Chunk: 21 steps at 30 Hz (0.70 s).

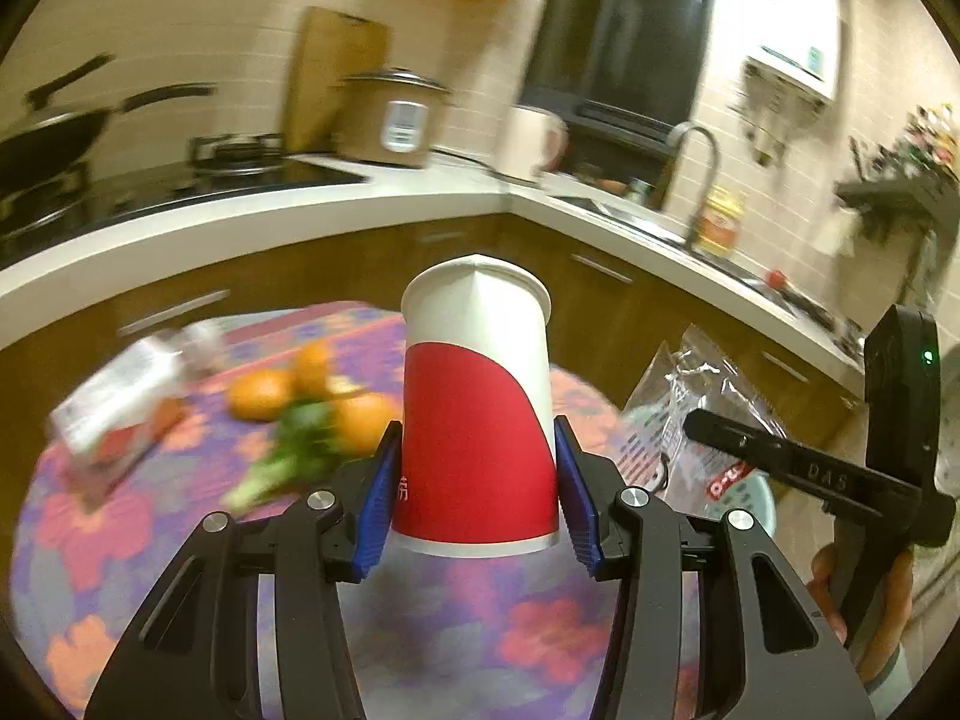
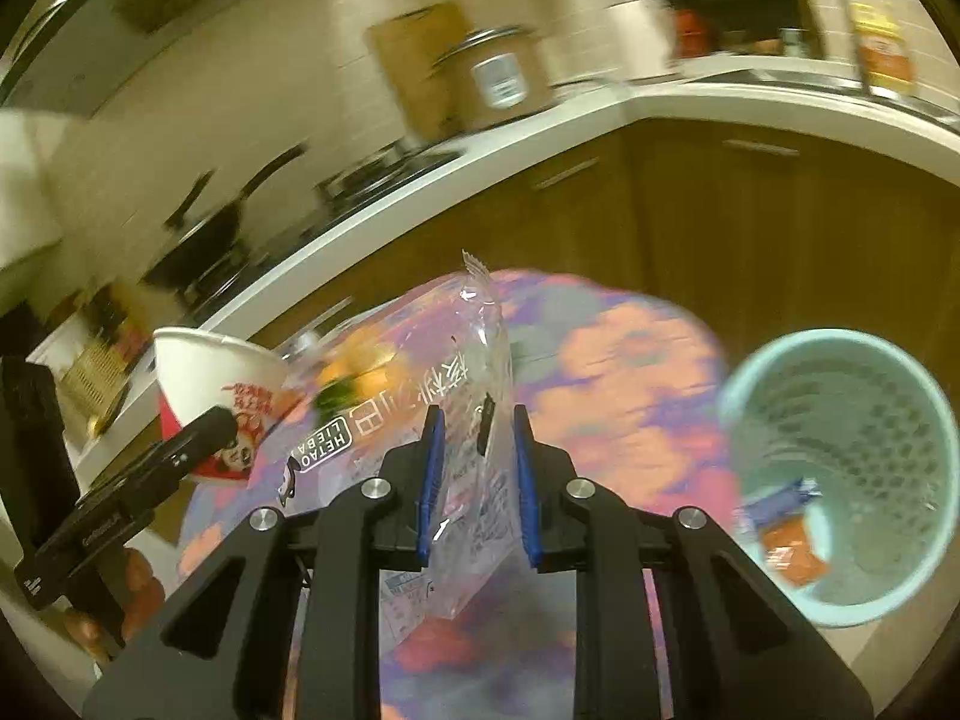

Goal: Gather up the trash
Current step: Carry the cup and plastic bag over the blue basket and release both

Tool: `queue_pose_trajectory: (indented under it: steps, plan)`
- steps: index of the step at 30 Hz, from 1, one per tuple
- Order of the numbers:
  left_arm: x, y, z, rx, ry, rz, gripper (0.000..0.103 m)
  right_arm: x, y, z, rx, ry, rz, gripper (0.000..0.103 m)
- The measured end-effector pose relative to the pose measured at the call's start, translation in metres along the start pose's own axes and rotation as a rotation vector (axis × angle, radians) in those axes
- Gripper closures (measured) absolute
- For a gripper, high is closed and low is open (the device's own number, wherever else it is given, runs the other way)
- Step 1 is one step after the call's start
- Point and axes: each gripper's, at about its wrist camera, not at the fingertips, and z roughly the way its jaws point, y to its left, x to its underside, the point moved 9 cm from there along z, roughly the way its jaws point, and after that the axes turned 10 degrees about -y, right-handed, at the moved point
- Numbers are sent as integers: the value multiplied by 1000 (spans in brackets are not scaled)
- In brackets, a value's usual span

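Paper cup point(image 1: 477, 402) between left fingers point(image 1: 378, 498)

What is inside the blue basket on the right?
Inside the blue basket, an orange wrapper and a bit of blue packaging lie against the near wall. The picture is blurry, and the rim hides part of the bottom, so there might be more.

A warm-lit kitchen with beige tiled walls point(image 1: 180, 18). A white L-shaped counter point(image 1: 336, 204) runs over brown cabinets point(image 1: 606, 300) with bar handles. On it stand a black stove point(image 1: 180, 180) with a wok point(image 1: 54, 144), a rice cooker point(image 1: 390, 114) and a sink tap point(image 1: 702, 162). A dark window point(image 1: 624, 24) sits above the counter's corner
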Motion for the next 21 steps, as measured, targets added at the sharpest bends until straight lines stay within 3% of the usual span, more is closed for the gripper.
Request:
queue_pose_trajectory:
  steps: [11, 21]
  plan:
    - [11, -121, 85, 173, 110, 61, 57, -26, -162, -56, 242, -116, 150, 84]
    - [47, -203, 151, 276, 228, 136, 57, 0, -240, -43, 456, -37, 169, 81]
